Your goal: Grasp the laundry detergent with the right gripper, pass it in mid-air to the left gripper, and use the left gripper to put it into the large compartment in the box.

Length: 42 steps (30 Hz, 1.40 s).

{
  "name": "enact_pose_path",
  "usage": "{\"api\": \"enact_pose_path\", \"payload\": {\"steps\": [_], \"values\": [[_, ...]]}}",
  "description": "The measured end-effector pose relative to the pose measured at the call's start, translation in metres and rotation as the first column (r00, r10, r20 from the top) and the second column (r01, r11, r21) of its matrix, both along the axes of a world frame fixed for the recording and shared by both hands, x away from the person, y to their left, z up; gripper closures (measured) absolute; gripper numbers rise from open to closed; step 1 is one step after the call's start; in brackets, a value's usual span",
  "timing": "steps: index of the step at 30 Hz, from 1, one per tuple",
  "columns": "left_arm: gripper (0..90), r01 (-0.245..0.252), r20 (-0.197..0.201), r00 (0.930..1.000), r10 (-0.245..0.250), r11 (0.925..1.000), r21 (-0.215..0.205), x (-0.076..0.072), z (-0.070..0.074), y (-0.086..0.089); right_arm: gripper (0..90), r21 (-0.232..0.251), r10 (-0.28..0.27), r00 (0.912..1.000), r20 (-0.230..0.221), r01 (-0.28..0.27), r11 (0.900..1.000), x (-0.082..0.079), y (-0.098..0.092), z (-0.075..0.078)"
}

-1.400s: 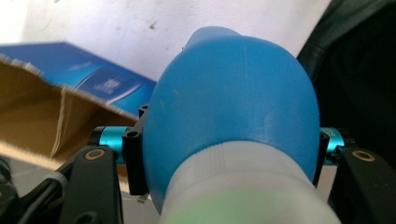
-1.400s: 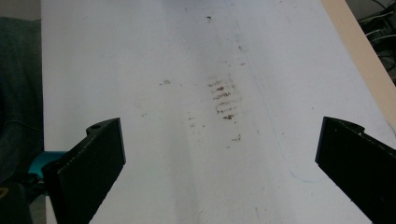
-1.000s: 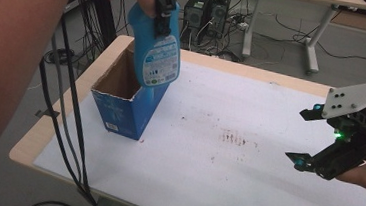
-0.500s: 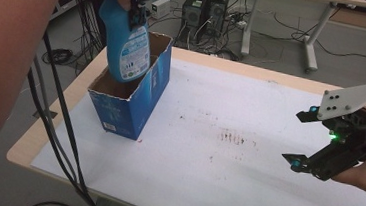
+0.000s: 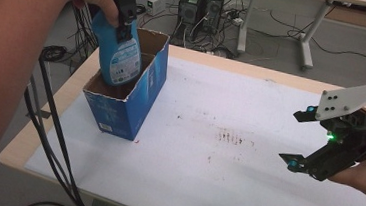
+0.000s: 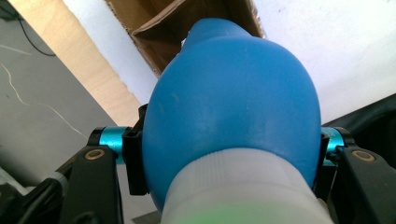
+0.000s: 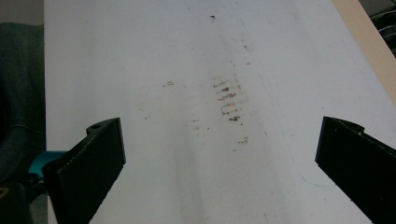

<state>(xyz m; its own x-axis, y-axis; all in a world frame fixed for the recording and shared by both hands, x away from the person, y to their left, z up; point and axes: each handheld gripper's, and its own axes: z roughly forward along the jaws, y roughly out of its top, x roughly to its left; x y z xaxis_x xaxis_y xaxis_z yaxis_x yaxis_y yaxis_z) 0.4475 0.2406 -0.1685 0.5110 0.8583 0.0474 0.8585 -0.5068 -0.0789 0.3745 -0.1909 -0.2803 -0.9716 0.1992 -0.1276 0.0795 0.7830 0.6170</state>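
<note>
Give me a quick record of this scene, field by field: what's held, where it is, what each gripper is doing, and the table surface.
held item: blue bottle
bottle position: base down, partly inside the open top of the blue cardboard box
left gripper: shut on the bottle, jaws on both sides
right gripper: open, nothing between the jaws, above the table's right side
table cover: white sheet with brown stains
box position: left part of the table

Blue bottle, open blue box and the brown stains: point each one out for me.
Blue bottle (image 5: pixel 120 52): high view, on its label.
Blue box (image 5: pixel 119 115): high view, on its near outer wall.
Brown stains (image 7: pixel 227 100): right gripper view, on the striped smudge's middle.
</note>
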Motion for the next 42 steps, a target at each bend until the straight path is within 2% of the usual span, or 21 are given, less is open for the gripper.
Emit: {"api": "enact_pose_path", "payload": {"steps": [4, 7, 8, 9, 10, 11, 12, 15, 24, 26, 28, 29, 31, 35, 37, 39, 42], "values": [[38.0, 0.058, -0.014, 0.9982, -0.058, 0.9982, -0.016, 0.002, -0.016, 0.001, 0.6, -0.004, -0.002, 1.0000, -0.001, 0.002, 1.000, 0.000, 0.000, 0.000], [38.0, 0.115, -0.022, 0.9931, -0.116, 0.9932, -0.012, 0.002, -0.029, 0.000, 0.6, -0.008, -0.009, 1.0000, -0.003, 0.008, 1.000, -0.001, -0.001, 0.000], [38.0, 0.115, -0.022, 0.9931, -0.116, 0.9932, -0.012, 0.002, -0.029, 0.000, 0.6, -0.008, -0.009, 1.0000, -0.003, 0.008, 1.000, -0.001, -0.001, 0.000], [38.0, 0.151, -0.025, 0.9881, -0.152, 0.9884, -0.009, 0.003, -0.036, 0.001, 0.6, -0.007, -0.010, 0.9999, -0.002, 0.010, 1.000, -0.001, -0.001, 0.000], [38.0, 0.151, -0.025, 0.9881, -0.152, 0.9884, -0.009, 0.003, -0.036, 0.001, 0.6, -0.007, -0.010, 0.9999, -0.002, 0.010, 1.000, -0.001, -0.001, 0.000], [38.0, 0.188, -0.023, 0.9819, -0.188, 0.9821, -0.009, 0.003, -0.043, 0.001, 0.7, -0.006, -0.011, 0.9999, -0.004, 0.011, 1.000, -0.001, -0.001, 0.001], [38.0, 0.200, -0.021, 0.9795, -0.200, 0.9797, -0.011, 0.003, -0.046, 0.001, 0.6, -0.006, -0.012, 0.9999, -0.003, 0.012, 1.000, -0.001, -0.001, 0.001], [38.0, 0.257, -0.020, 0.9661, -0.258, 0.9662, -0.020, 0.003, -0.058, 0.001, 0.7, -0.009, -0.013, 0.9999, -0.006, 0.013, 1.000, -0.001, 0.001, 0.000], [37.9, 0.349, -0.025, 0.9366, -0.350, 0.9366, -0.033, 0.002, -0.092, 0.001, 0.7, -0.016, -0.017, 0.9998, -0.013, 0.016, 1.000, 0.001, 0.004, -0.001], [37.9, 0.347, -0.017, 0.9373, -0.348, 0.9369, -0.040, 0.002, -0.099, 0.002, 0.6, -0.017, -0.017, 0.9998, -0.015, 0.016, 1.000, 0.001, 0.004, -0.002], [37.9, 0.351, -0.019, 0.9357, -0.352, 0.9352, -0.045, 0.002, -0.103, 0.003, 0.7, -0.018, -0.016, 0.9998, -0.015, 0.016, 1.000, 0.001, 0.006, -0.002], [37.8, 0.360, -0.026, 0.9320, -0.361, 0.9319, -0.044, 0.003, -0.105, 0.004, 0.7, -0.019, -0.016, 0.9997, -0.016, 0.016, 1.000, 0.001, 0.006, -0.002], [37.8, 0.358, -0.025, 0.9327, -0.360, 0.9320, -0.057, 0.002, -0.111, 0.005, 0.7, -0.021, -0.016, 0.9998, -0.015, 0.016, 1.000, 0.002, 0.007, -0.003], [37.7, 0.369, -0.040, 0.9271, -0.373, 0.9265, -0.073, 0.002, -0.120, 0.005, 0.7, -0.018, -0.021, 0.9996, -0.017, 0.021, 1.000, 0.003, 0.007, -0.003], [37.7, 0.379, -0.055, 0.9222, -0.383, 0.9227, -0.072, 0.002, -0.123, 0.006, 0.7, -0.014, -0.020, 0.9997, -0.016, 0.020, 1.000, 0.004, 0.008, -0.003], [37.7, 0.368, -0.035, 0.9276, -0.372, 0.9259, -0.084, 0.001, -0.123, 0.007, 0.7, -0.014, -0.020, 0.9996, -0.018, 0.020, 1.000, 0.004, 0.009, -0.004], [37.6, 0.370, -0.045, 0.9262, -0.374, 0.9254, -0.082, 0.002, -0.124, 0.007, 0.6, -0.018, -0.021, 0.9996, -0.019, 0.021, 1.000, 0.005, 0.010, -0.005]]}}
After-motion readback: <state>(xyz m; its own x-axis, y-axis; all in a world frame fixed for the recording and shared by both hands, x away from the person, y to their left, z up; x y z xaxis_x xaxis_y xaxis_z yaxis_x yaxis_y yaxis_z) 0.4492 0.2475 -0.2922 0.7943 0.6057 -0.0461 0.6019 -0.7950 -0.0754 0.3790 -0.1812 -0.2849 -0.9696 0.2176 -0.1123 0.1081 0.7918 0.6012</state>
